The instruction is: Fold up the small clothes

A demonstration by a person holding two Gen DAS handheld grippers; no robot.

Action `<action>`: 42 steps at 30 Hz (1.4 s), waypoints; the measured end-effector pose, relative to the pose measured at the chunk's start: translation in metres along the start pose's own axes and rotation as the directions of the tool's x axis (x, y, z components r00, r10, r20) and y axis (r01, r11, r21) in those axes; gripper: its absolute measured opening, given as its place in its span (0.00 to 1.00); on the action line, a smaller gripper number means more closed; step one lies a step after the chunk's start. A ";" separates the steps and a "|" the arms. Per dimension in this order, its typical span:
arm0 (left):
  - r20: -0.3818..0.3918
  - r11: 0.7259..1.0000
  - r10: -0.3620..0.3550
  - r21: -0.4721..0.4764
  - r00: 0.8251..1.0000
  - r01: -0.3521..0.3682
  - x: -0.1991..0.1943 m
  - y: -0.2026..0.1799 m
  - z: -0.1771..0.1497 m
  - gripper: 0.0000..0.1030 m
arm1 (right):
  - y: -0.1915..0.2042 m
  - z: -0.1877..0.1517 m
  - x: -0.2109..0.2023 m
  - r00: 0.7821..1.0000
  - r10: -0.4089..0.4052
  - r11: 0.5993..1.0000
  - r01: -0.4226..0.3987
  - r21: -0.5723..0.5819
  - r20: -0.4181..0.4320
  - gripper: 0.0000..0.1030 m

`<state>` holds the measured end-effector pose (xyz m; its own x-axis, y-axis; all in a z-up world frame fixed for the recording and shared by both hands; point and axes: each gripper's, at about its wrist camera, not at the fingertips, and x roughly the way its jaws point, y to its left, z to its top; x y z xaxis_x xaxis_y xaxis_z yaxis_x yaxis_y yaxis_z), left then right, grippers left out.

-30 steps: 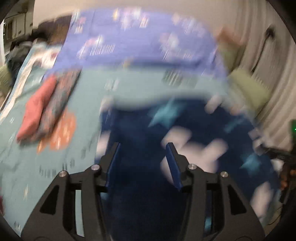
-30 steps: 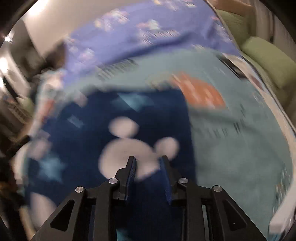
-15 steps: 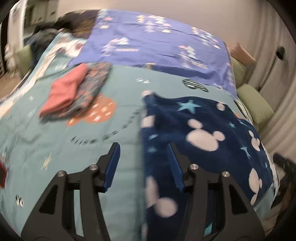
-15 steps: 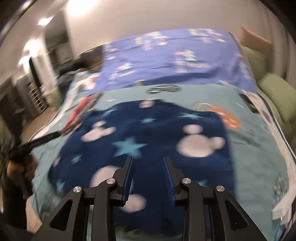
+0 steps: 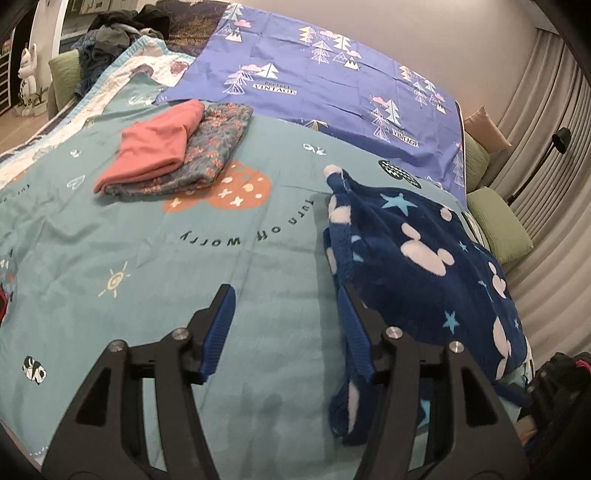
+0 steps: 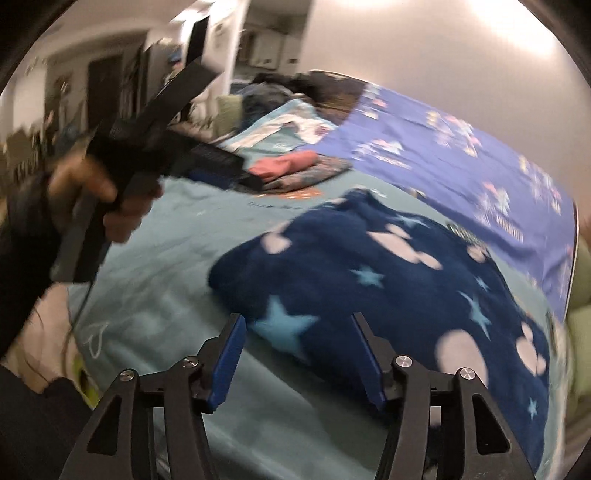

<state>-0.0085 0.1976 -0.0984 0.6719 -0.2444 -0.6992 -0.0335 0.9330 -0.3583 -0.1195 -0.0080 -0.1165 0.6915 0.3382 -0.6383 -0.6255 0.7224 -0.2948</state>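
Note:
A navy fleece garment [image 5: 424,258] with white mouse heads and blue stars lies spread on the teal bed cover [image 5: 166,258]. It also shows in the right wrist view [image 6: 388,280]. My left gripper [image 5: 286,295] is open and empty, just left of the garment's left edge. My right gripper [image 6: 297,321] is open and empty, over the garment's near corner. The left gripper [image 6: 218,170] and the hand holding it show in the right wrist view, raised above the bed at the left.
A folded pink cloth [image 5: 155,147] and a folded floral cloth [image 5: 210,155] lie side by side at the back left. A purple sheet [image 5: 325,77] covers the head of the bed. Green cushions [image 5: 498,221] lie at the right edge. A clothes pile [image 5: 118,29] sits far back.
Both grippers let go of the navy garment and opened wide. It now lies spread on the bed. The left gripper moved left off it; the right gripper swung to look left.

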 end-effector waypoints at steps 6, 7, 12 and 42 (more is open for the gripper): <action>-0.001 1.000 -0.016 0.001 1.000 0.016 -0.004 0.014 -0.002 0.58 | 0.044 0.008 0.033 1.000 -0.026 0.992 0.024 -0.125 -0.016 0.57; 0.000 1.000 -0.018 -0.003 1.000 0.018 -0.004 0.017 -0.002 0.58 | 0.046 0.007 0.037 0.999 -0.038 0.991 0.035 -0.133 -0.021 0.57; 0.001 0.998 -0.046 -0.035 0.999 0.046 -0.001 0.032 0.002 0.60 | 0.054 0.008 0.062 0.993 -0.104 0.985 0.095 -0.145 -0.056 0.57; -0.266 0.872 -0.486 -0.214 0.832 0.441 0.138 -0.023 0.056 0.34 | 0.006 0.037 0.047 1.000 -0.005 0.979 -0.001 0.202 0.026 0.19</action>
<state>0.1264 0.1575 -0.1523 0.3786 -0.7274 -0.5723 0.1085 0.6489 -0.7531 -0.0776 0.0347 -0.1215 0.7036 0.3506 -0.6181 -0.5401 0.8291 -0.1445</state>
